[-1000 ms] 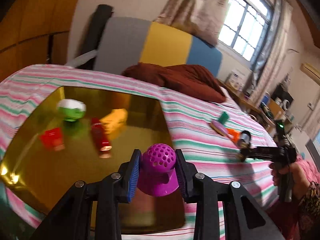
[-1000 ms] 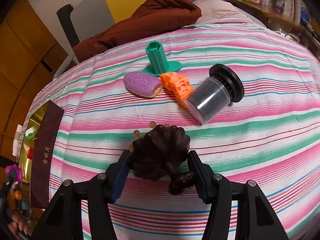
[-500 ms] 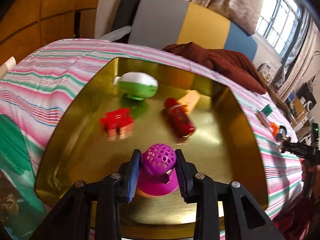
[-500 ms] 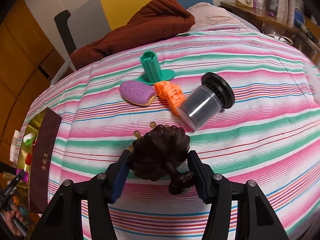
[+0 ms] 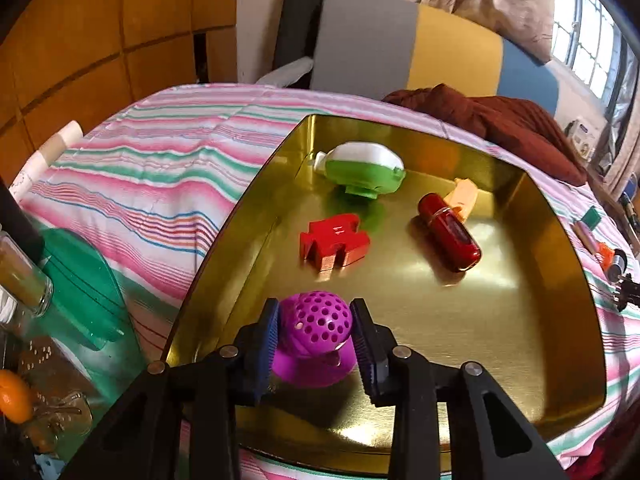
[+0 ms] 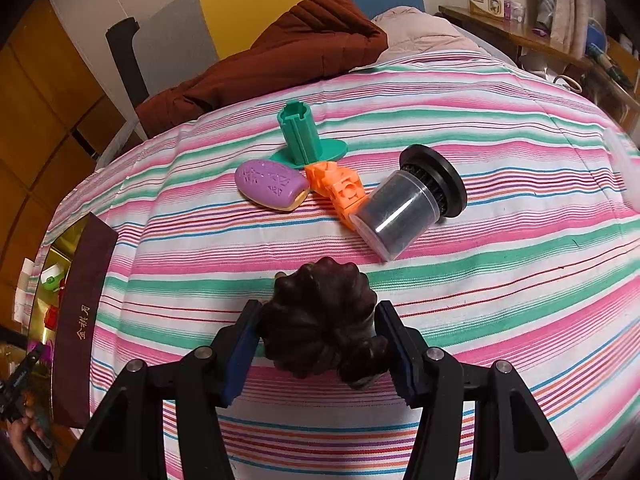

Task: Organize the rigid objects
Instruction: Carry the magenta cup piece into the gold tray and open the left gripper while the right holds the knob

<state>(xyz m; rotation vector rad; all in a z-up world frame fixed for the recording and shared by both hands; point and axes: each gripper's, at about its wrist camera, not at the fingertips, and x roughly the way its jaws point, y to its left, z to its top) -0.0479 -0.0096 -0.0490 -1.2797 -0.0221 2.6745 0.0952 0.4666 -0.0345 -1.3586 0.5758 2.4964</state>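
Note:
A purple perforated dome toy (image 5: 316, 332) stands on the floor of the gold tray (image 5: 560, 320), near its front wall. My left gripper (image 5: 314, 308) brackets the toy; its jaws are opening and the blue pads sit just off the toy's sides. Farther in the tray lie a green-and-white piece (image 5: 362, 172), a red block (image 5: 334, 244), a dark red capsule (image 5: 450, 236) and an orange piece (image 5: 464, 196). My right gripper (image 6: 318, 306) is shut on a dark brown ridged object (image 6: 320, 320), just above the striped bedspread (image 6: 520, 280).
Beyond the right gripper lie a green spool (image 6: 300, 136), a purple oval (image 6: 270, 184), an orange block (image 6: 338, 188) and a clear cylinder with a black cap (image 6: 408, 204). A brown jacket (image 6: 280, 56) lies at the back. A glass jar (image 5: 20, 276) and a green plastic piece (image 5: 80, 292) stand left of the tray.
The left gripper swung over the tray and came down, setting the purple toy on the tray floor; its pads stand slightly wider apart. The right gripper held still with the brown object.

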